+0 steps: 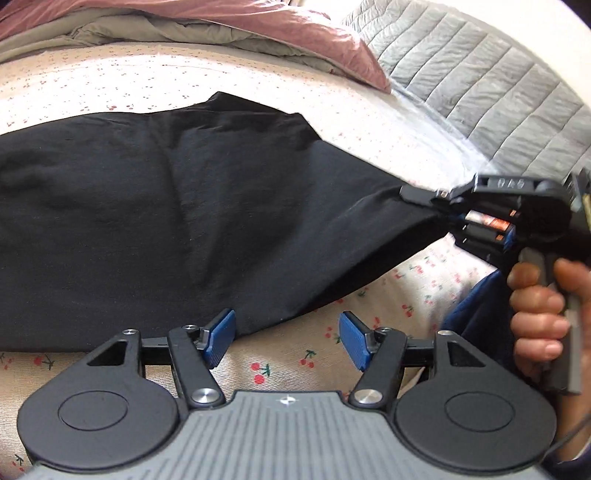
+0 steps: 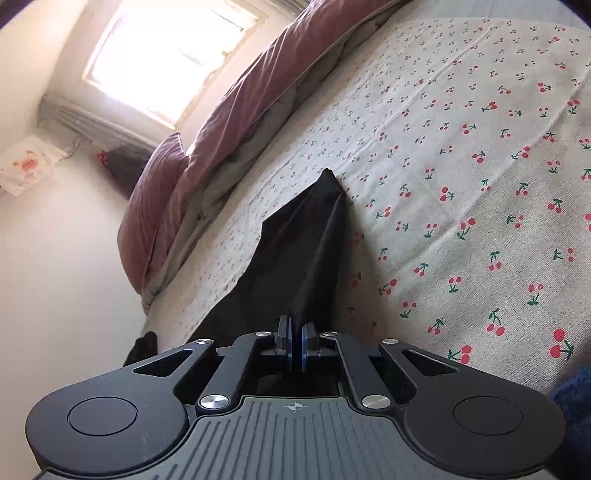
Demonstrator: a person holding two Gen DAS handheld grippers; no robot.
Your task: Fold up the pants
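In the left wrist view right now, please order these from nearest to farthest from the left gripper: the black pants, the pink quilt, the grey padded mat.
From the left gripper:
1. Black pants, just ahead, by its left finger.
2. Pink quilt, far across the bed.
3. Grey padded mat, far right; too close to the quilt to rank surely.

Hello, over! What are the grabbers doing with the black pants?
Left gripper open, empty. Right gripper shut on black pants, corner lifted. Rest flat on cherry sheet. Nothing blocking.
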